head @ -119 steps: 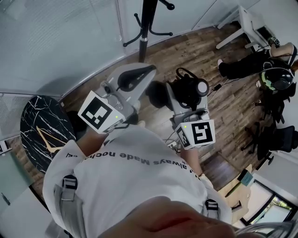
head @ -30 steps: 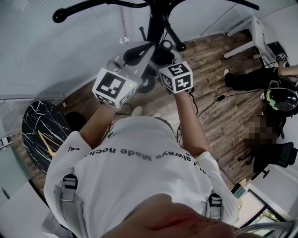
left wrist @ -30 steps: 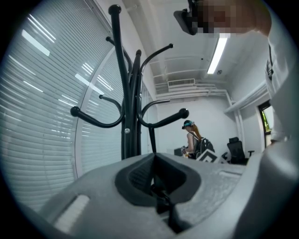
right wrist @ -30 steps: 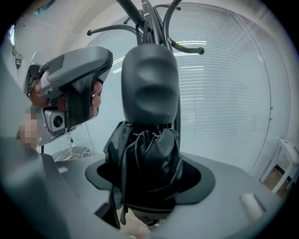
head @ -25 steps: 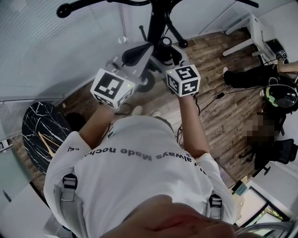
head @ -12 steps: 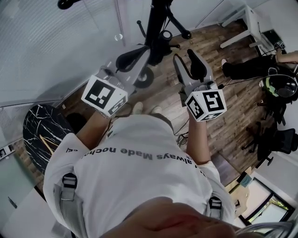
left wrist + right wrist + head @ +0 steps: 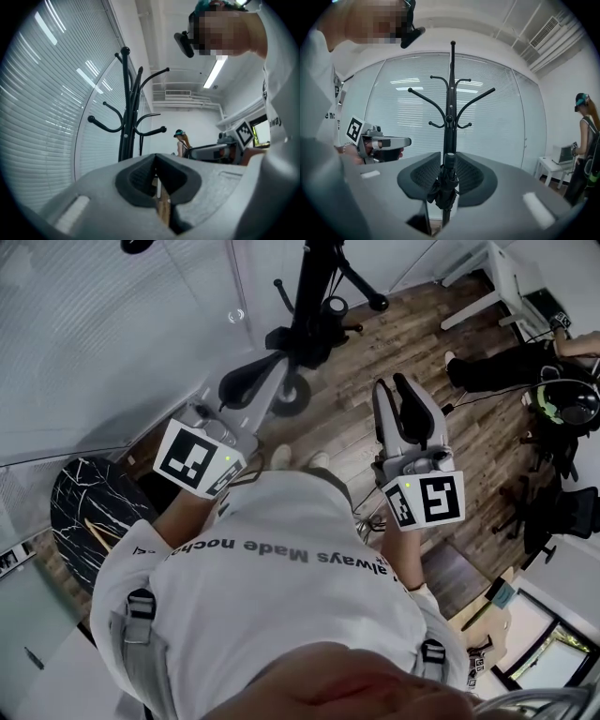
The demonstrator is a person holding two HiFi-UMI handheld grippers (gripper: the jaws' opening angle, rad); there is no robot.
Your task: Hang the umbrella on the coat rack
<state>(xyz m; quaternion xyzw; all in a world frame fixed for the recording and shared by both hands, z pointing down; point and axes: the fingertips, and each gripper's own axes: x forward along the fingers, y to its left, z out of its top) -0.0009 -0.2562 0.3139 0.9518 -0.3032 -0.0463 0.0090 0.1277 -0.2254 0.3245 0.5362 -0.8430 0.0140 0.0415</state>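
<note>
The black folded umbrella hangs against the pole of the black coat rack, its tip pointing down. In the head view the umbrella is a dark bundle on the coat rack. My right gripper is drawn back from the rack. Its jaws are closing with nothing between them, and the umbrella shows only far off through the gap. My left gripper points toward the rack's foot, with its pads together and empty. The coat rack stands ahead of it.
A glass wall with blinds curves behind the rack. A round black marble table stands at the left. A person in black and a white desk are at the right, over wood flooring.
My right gripper let go of the umbrella at the rack, pulled back toward my body, and its jaws narrowed. The left gripper drew back a little. The umbrella stays on the rack.
</note>
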